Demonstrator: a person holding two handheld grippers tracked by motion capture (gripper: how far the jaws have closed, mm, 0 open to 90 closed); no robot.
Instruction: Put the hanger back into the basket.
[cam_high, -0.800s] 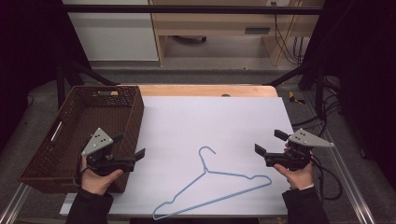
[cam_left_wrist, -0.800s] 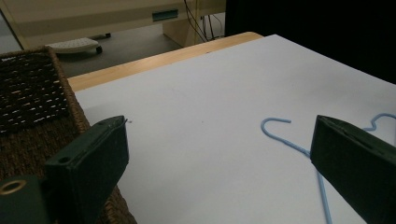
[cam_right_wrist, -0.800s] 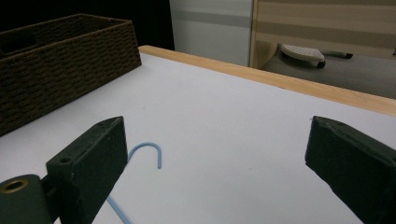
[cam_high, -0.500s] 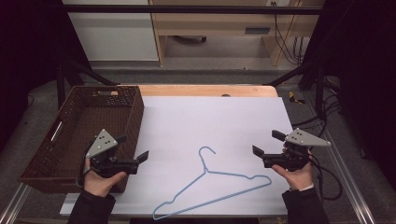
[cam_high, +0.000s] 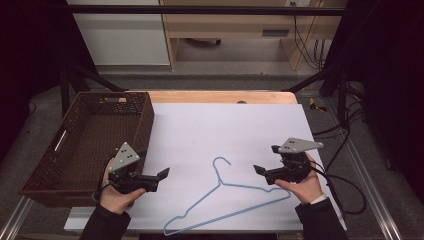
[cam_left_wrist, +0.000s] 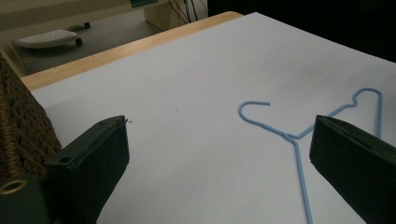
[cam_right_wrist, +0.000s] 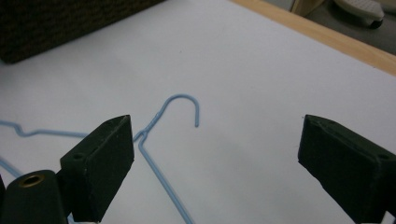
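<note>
A light blue wire hanger (cam_high: 235, 186) lies flat on the white sheet (cam_high: 225, 130), hook toward the far side. My left gripper (cam_high: 160, 177) is held low over the sheet to the hanger's left, jaws wide open with nothing between them. In the left gripper view (cam_left_wrist: 219, 121) the hanger (cam_left_wrist: 299, 163) lies ahead, toward the right jaw. My right gripper (cam_high: 264, 161) hovers at the hanger's right, also open and empty. In the right gripper view (cam_right_wrist: 215, 119) the hook (cam_right_wrist: 180, 96) sits on the sheet between the jaws, a little ahead of them, untouched.
A brown wicker basket (cam_high: 145, 120) stands on the left part of the table, close behind my left hand; its wall shows in the left gripper view (cam_left_wrist: 23, 126). The wooden table edge (cam_high: 225, 96) runs along the far side. Cables hang off the right side (cam_high: 345, 185).
Both grippers have edged inward toward the hanger, the left one to the right and the right one to the left. The hanger has not moved.
</note>
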